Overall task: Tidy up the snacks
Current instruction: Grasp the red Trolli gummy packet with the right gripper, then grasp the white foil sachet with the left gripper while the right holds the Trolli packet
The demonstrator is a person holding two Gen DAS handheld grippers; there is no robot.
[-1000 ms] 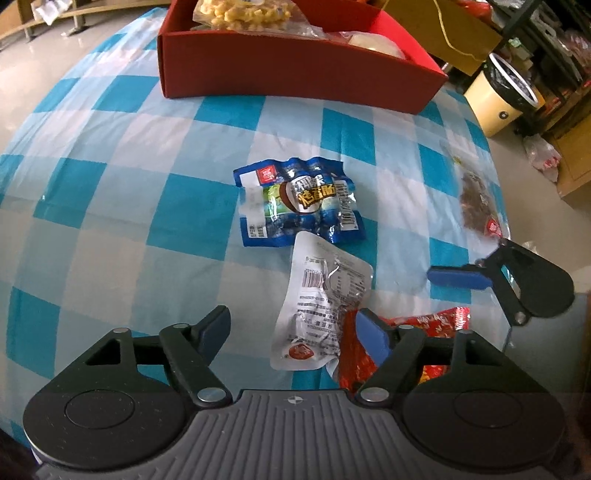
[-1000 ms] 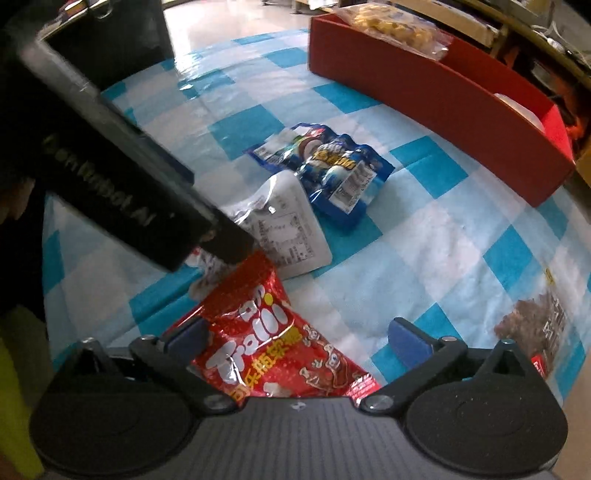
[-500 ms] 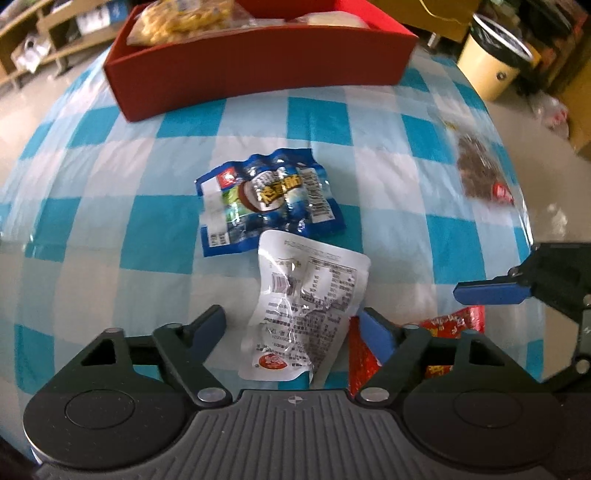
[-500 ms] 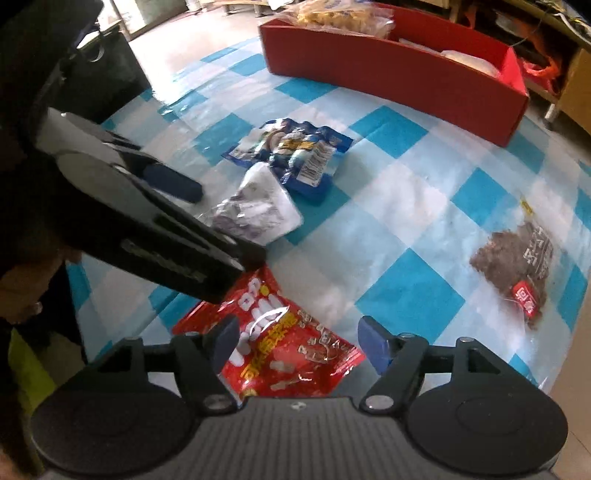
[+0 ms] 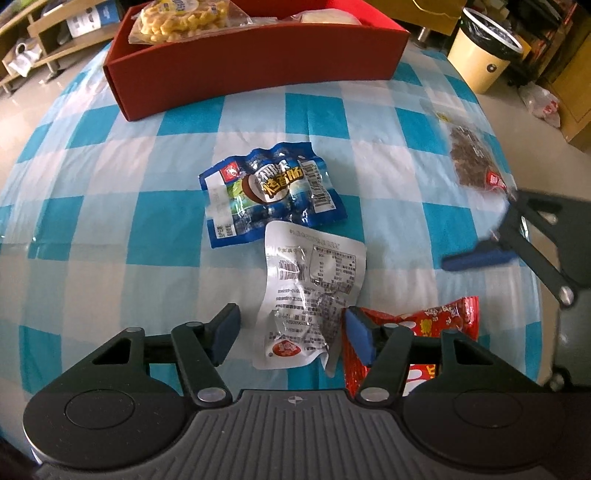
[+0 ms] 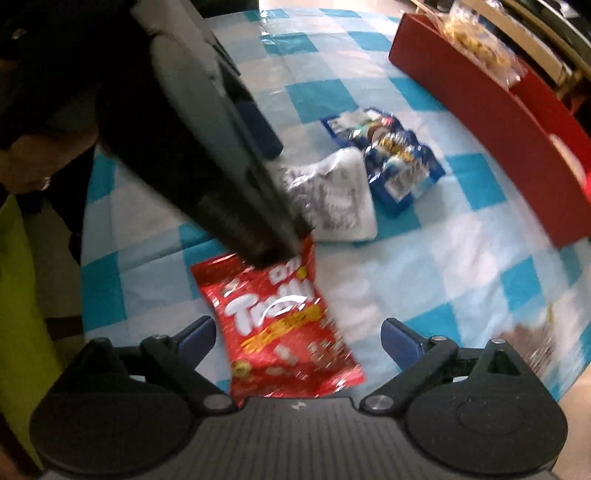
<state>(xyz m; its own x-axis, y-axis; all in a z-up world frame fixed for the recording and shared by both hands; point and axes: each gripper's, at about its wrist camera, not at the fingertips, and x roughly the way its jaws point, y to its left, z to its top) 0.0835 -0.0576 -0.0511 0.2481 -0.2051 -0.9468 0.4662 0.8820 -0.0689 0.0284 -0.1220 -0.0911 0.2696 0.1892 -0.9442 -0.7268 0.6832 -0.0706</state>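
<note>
Surface (image 5: 92,221): it wears a blue and white check cloth, and all the snacks lie on it.
Red box (image 5: 258,70): it sits at the far side, with a yellow snack bag (image 5: 184,16) in one end.
Left gripper (image 5: 291,334): it points down at the white packet; its jaws are closing, the packet's lower end lies between them, and the pads do not press on it.
Right gripper (image 6: 297,338): it points down over the red bag; its jaws are opening, wide apart, with the bag between them and not gripped.
Red bag (image 6: 280,317): flat, near the close edge, its corner tucked beside the white packet.
Blue packet (image 5: 269,192): in the middle, touching the white packet's top edge.
White packet (image 5: 314,288): crinkled, printed side up.
Brown snack bag (image 5: 474,162): alone, well apart, by the right edge.
</note>
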